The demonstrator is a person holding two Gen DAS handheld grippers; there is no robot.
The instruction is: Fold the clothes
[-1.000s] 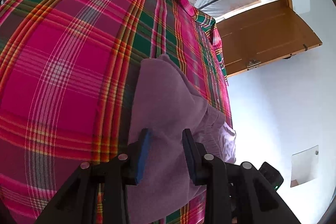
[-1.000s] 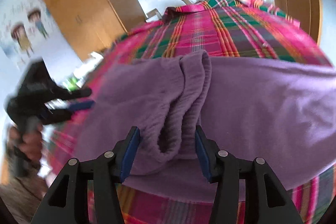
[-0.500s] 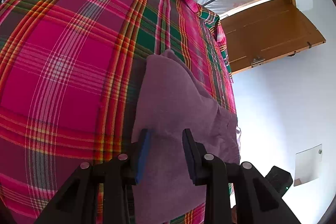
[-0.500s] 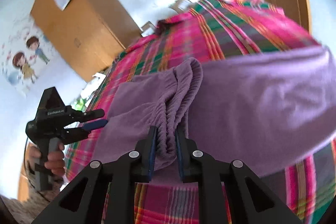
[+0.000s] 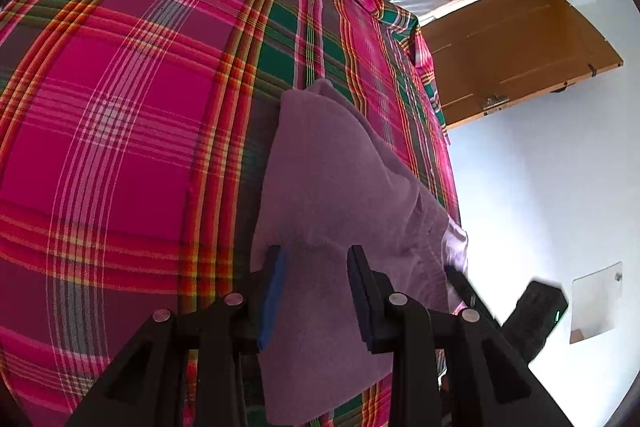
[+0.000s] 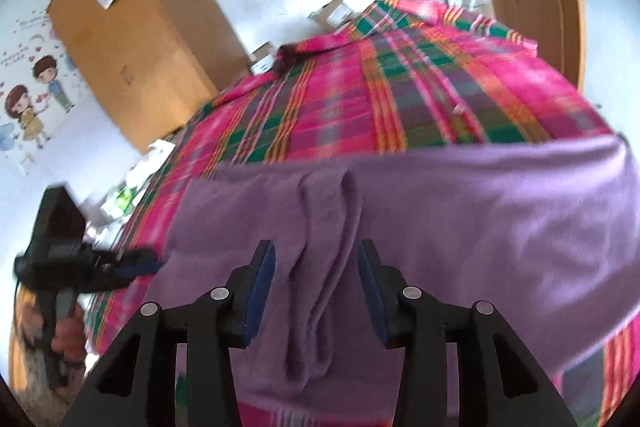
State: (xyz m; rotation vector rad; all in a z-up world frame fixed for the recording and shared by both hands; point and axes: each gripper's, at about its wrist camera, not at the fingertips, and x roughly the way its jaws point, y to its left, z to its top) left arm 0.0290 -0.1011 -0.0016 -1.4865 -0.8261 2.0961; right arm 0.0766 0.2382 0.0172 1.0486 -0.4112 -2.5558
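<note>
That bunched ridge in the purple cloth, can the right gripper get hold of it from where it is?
Probably yes. The right gripper is open, its fingers either side of the bunched ridge of the purple garment, and nothing lies between them. Closing should pinch it.

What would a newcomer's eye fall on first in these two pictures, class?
First, the loud pink plaid bedspread filling both views. Next, the purple garment spread across its near edge, a bunched ridge running between the open right claw. The left claw, also open, straddles the cloth's other end.
</note>
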